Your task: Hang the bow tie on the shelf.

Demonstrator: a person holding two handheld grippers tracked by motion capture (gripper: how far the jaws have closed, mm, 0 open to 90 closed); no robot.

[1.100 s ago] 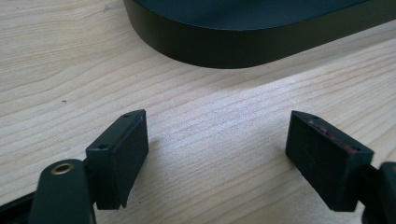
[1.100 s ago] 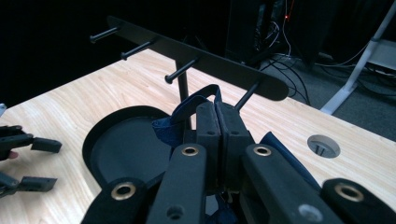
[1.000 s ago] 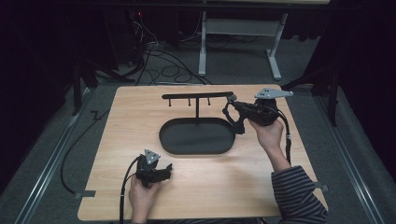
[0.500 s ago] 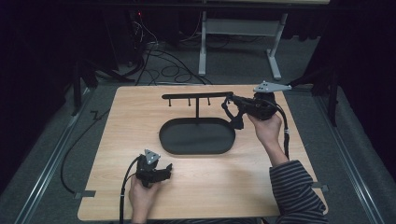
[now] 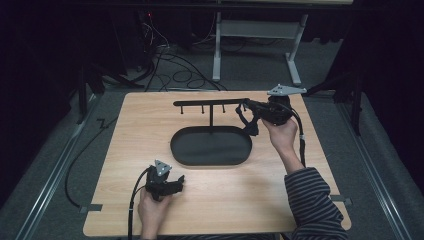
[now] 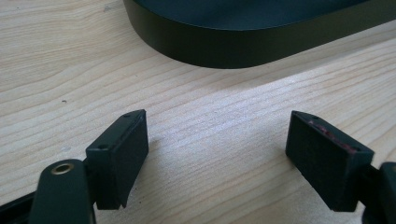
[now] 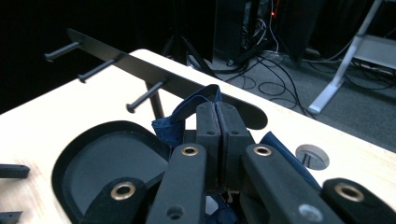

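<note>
A black rack stands mid-table: an oval tray base (image 5: 182, 150), a post, and a crossbar (image 5: 200, 103) with short pegs. My right gripper (image 5: 247, 107) is at the crossbar's right end, shut on a dark blue fabric strap (image 5: 249, 126) that hangs below the jaws. In the right gripper view the pads (image 7: 207, 122) press together on the strap's loop (image 7: 198, 99), just in front of the bar (image 7: 140, 67). My left gripper (image 5: 179, 180) rests on the table near the front edge. It is open, with bare wood between its pads (image 6: 122, 149).
The oval tray's wall (image 6: 243, 44) lies close ahead of the left gripper. A round grommet hole (image 7: 312, 155) sits in the tabletop near the right gripper. Cables and a white table frame (image 5: 260, 32) lie on the floor beyond the far edge.
My right gripper, with the blue strap in it, has shifted a little toward the far side, closer to the crossbar's end. The left gripper has not moved.
</note>
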